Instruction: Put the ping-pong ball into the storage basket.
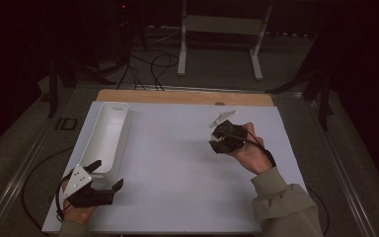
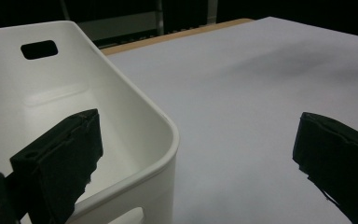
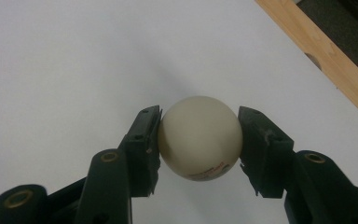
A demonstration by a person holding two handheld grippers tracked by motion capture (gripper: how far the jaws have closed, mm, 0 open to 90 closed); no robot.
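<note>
The right gripper (image 3: 199, 140) has its jaws clenched on a cream ball (image 3: 199, 138) above the worktop (image 1: 177, 163), right of centre. The left gripper (image 1: 106, 177), jaws released, waits by the white bin (image 1: 109, 136) at nine o'clock. Next, likely: carry the ball over the bin and let go.

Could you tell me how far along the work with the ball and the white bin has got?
Done: the right gripper is shut on the white ball, both pads pressing its sides above the white sheet. In hand: carrying it. Left, probably: dropping it into the white bin, whose visible inside looks empty, beside the open left gripper.
</note>
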